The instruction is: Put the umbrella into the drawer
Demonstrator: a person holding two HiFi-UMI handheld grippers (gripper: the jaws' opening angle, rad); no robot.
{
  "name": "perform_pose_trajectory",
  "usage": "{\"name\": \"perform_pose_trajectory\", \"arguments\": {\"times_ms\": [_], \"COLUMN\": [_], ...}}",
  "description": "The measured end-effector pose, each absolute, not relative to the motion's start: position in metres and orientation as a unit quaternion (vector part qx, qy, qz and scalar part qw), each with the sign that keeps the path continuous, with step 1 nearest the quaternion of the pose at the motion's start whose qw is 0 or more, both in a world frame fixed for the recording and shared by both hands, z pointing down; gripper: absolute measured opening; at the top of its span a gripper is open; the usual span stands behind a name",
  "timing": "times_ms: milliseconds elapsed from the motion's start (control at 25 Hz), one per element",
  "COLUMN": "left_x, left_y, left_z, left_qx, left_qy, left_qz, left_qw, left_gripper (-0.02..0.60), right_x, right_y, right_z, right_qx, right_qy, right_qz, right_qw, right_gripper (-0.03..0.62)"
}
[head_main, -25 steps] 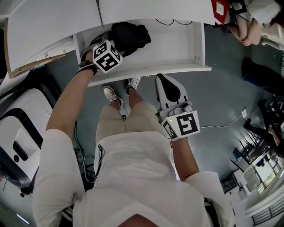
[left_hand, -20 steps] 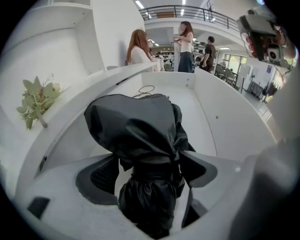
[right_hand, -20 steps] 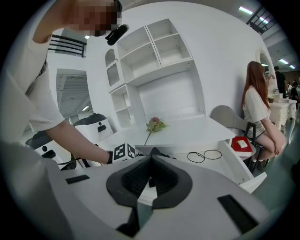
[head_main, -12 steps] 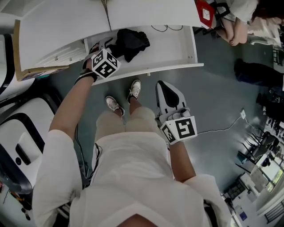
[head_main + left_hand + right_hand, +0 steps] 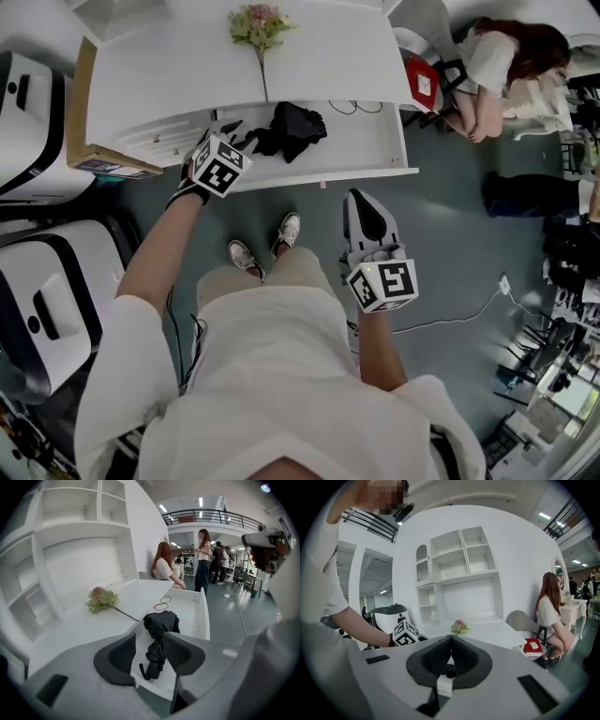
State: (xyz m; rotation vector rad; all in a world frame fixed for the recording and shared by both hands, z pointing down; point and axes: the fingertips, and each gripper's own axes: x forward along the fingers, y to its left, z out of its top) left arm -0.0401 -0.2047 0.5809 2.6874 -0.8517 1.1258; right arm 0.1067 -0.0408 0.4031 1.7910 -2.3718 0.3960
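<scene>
Umbrella (image 5: 292, 129) lies folded inside open drawer (image 5: 375, 141). Left gripper (image 5: 153, 654) jaws released, near its handle; right gripper (image 5: 364, 202) clenched, empty. We should lift left gripper straight up, avoiding strap (image 5: 140, 672).

No legible text, nos. or brands anywhere.
Left marker cube (image 5: 217, 166) on left gripper (image 5: 150, 641) & right marker cube (image 5: 384, 283) on right gripper (image 5: 451, 641): b/w square code patterns only, no letters. Red box (image 5: 533, 645), right of & beyond right gripper's fingers, has white label, too small to read. White machine (image 5: 393, 616), left of those fingers: black symbol, unclear.
</scene>
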Motion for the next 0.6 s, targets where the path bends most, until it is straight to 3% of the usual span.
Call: {"name": "perform_pose_trajectory", "arguments": {"times_ms": [200, 400, 600], "left_x": [-0.079, -0.117, -0.133], "left_y": [-0.195, -0.19, -0.19], "left_z": [0.526, 0.485, 0.439], "left_qx": [0.884, 0.863, 0.857], "left_qy": [-0.338, -0.409, -0.452], "left_qz": [0.307, 0.273, 0.215], "left_qw": [0.101, 0.113, 0.119], "left_gripper": [0.149, 0.025, 0.014], "right_x": [0.089, 0.076, 0.079], "right_y": [-0.047, -0.052, -0.056], "right_z": [0.374, 0.349, 0.332], "right_qx": [0.585, 0.571, 0.548], "right_qy": [-0.802, -0.814, -0.832], "right_qz": [0.102, 0.089, 0.084], "right_qw": [0.066, 0.051, 0.033], "right_gripper": [0.002, 0.002, 0.0]}}
